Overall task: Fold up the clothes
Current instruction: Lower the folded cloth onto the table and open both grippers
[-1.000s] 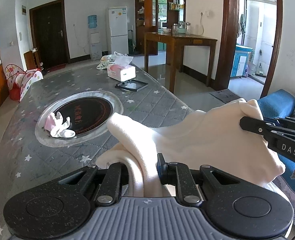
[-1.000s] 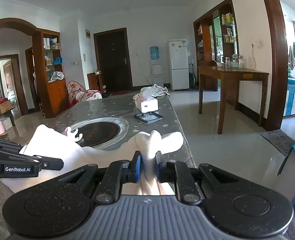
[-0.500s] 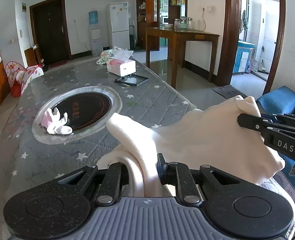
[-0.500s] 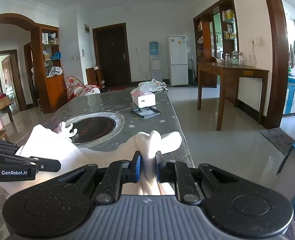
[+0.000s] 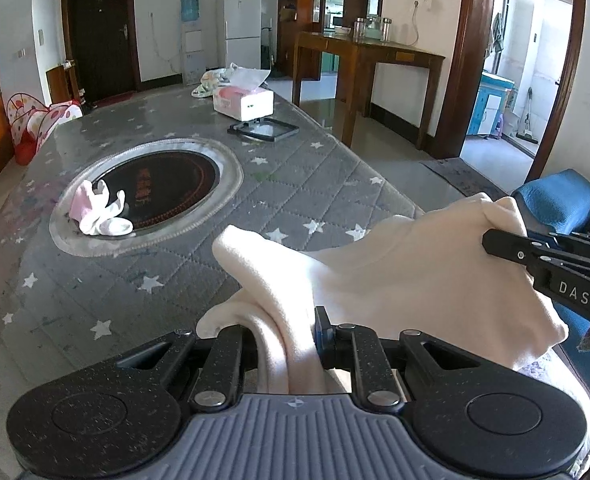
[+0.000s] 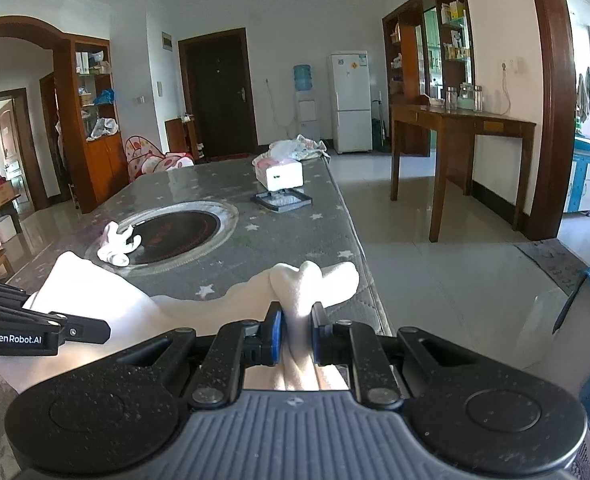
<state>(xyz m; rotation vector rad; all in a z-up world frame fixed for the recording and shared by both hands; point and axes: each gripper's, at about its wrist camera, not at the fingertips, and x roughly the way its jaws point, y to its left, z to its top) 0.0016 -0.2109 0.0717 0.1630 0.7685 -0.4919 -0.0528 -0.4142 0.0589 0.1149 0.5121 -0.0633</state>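
Note:
A cream garment [image 5: 415,276] hangs stretched between my two grippers over the near end of the grey starred table [image 5: 279,184]. My left gripper [image 5: 285,332] is shut on one bunched edge of it. My right gripper [image 6: 293,330] is shut on the other edge, which sticks up past the blue pads [image 6: 274,330]. The cream garment [image 6: 107,304] spreads left in the right wrist view, where the left gripper's black fingers [image 6: 79,326] also show. The right gripper's fingers [image 5: 535,248] show at the right of the left wrist view.
A pink and white small garment [image 5: 99,212] lies on the rim of the round cooktop [image 5: 159,184]. Further back are a dark tray [image 5: 263,129], a tissue box [image 5: 243,102] and a cloth pile [image 5: 211,82]. A blue sofa [image 5: 555,196] stands to the right, off the table.
Both grippers keep their hold on the cream garment. Both views have risen and tilted a little, so more of the tabletop shows; the garment stays stretched between them.

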